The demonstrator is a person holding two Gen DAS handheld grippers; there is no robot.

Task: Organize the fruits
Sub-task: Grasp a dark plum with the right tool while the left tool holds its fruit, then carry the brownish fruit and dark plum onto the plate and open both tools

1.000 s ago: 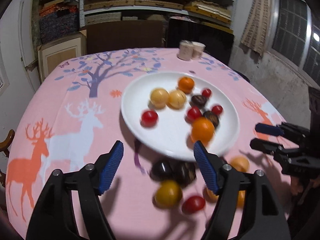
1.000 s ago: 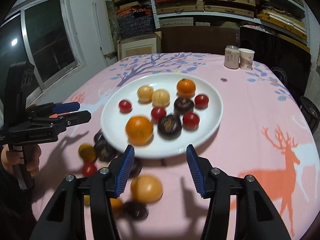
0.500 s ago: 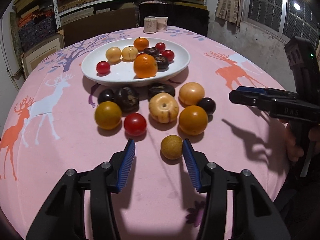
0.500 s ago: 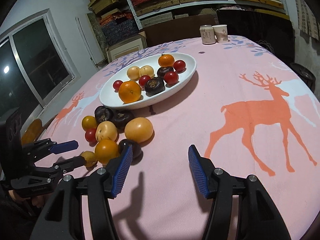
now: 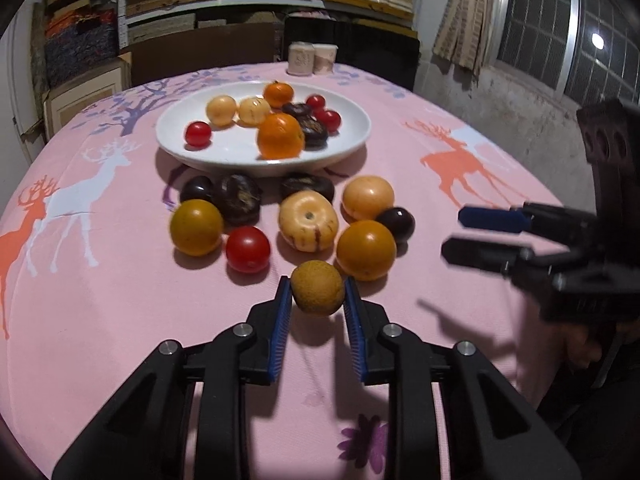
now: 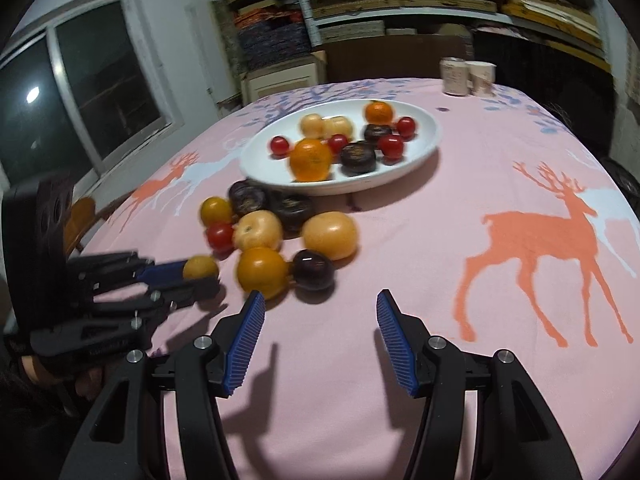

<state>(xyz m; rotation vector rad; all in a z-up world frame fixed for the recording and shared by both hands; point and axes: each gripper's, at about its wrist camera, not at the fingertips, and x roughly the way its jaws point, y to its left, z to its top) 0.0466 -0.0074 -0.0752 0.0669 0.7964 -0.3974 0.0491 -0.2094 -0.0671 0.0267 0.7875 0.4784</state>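
Small brown fruit (image 5: 317, 293) clamped in left gripper (image 5: 316, 296), bare tablecloth (image 5: 120, 320) alongside.

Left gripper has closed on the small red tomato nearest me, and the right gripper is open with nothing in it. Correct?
Not quite. The left gripper is shut on the small brown-yellow fruit, not the red tomato, as the left wrist view shows. The right gripper is open and empty.

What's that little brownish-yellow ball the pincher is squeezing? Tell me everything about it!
The little brownish-yellow fruit is round, dull and faintly speckled, smaller than the fruits around it. The left gripper is shut on it, one blue ribbed pad on each side. It sits at the near edge of the loose pile, just in front of the shiny orange-yellow fruit, above the pink tablecloth.
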